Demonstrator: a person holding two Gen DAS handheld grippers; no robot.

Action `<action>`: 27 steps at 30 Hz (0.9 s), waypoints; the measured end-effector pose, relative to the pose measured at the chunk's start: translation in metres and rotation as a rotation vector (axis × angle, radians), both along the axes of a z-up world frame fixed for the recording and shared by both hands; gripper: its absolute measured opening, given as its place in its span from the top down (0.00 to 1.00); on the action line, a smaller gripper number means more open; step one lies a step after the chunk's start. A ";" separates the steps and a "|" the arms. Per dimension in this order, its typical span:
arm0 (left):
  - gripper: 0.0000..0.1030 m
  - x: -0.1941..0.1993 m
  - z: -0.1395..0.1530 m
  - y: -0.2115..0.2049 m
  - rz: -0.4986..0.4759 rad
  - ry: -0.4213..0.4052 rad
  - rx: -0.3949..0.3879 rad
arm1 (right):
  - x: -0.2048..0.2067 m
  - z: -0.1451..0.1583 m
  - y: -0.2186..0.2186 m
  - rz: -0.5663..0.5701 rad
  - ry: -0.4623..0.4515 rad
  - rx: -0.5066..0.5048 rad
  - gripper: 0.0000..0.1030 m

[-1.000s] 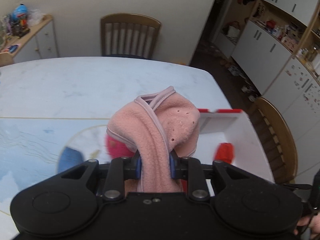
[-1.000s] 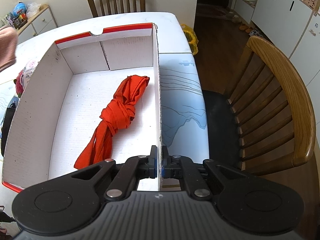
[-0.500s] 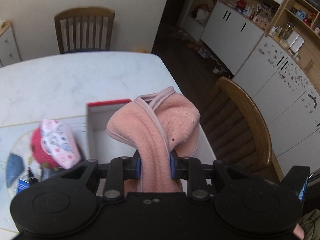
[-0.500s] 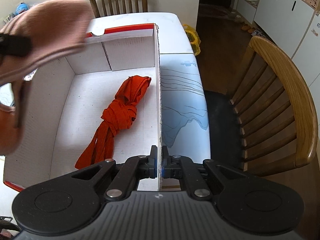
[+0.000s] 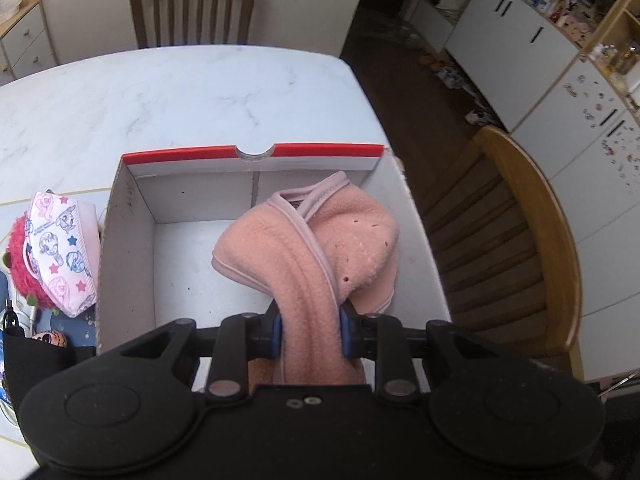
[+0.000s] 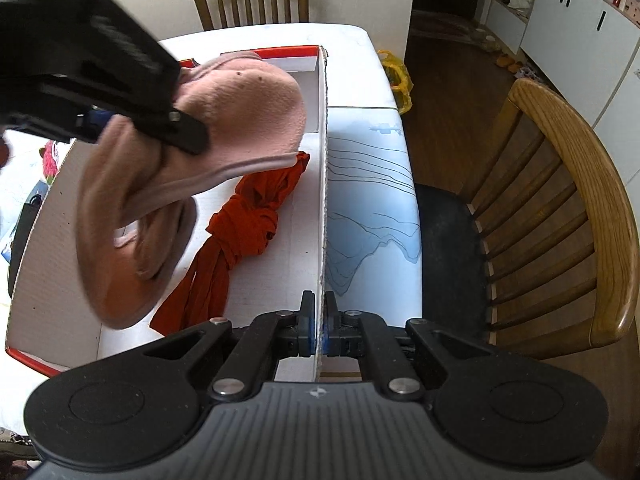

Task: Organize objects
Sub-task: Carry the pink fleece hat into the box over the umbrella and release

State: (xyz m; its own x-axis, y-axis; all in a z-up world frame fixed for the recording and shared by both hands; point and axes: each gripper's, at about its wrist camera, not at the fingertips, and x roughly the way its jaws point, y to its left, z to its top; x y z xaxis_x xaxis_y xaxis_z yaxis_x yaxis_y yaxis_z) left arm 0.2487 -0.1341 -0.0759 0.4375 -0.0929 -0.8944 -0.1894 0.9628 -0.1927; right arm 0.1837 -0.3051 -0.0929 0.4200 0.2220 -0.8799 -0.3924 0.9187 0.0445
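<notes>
White marble-pattern bench [image 5: 192, 92] fills the scene, with wooden chairs at its far end [image 5: 194, 0] and right side [image 6: 560, 208], and white cabinets [image 5: 520, 36] along the far-right wall.

We note an open white cardboard box [image 5: 132, 240] with a red rim sitting on the bench. Inside it, on the floor of the box, lies a knotted orange-red cloth [image 6: 240, 232].

Left claw [image 5: 310, 332]: closed on a pink fleece garment [image 5: 320, 240], pads pressing a bunched fold of it from both sides. From the right wrist view we see the garment hanging above the box interior, its lower end draped down over the left part of the box, above and partly in front of the orange-red cloth. Whether it touches the box floor we cannot tell.

Right claw [image 6: 320, 328]: fully closed, pinching the right wall of the box [image 6: 323, 200] at its near end.

Left of the box on the bench we record a child's patterned face mask [image 5: 60, 252] resting against a fuzzy red-pink item [image 5: 20, 264].
</notes>
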 end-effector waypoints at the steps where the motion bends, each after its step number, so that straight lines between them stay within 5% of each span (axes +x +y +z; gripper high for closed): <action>1: 0.76 0.003 -0.003 -0.001 0.005 0.008 -0.006 | 0.000 0.000 0.000 0.003 -0.001 0.000 0.97; 15: 0.74 0.025 -0.047 -0.015 -0.057 0.101 0.020 | -0.002 0.000 0.000 0.045 -0.015 -0.009 0.96; 27: 0.65 0.026 -0.053 -0.015 -0.128 0.104 0.015 | -0.003 0.000 0.000 0.039 -0.015 -0.009 0.96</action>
State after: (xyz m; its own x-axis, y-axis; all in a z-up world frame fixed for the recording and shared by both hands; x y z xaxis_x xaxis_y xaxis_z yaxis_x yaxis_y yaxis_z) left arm 0.2745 -0.1490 -0.1285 0.3280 -0.1279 -0.9360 -0.0837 0.9830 -0.1636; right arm 0.1805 -0.3056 -0.0927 0.4242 0.2309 -0.8756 -0.4283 0.9031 0.0307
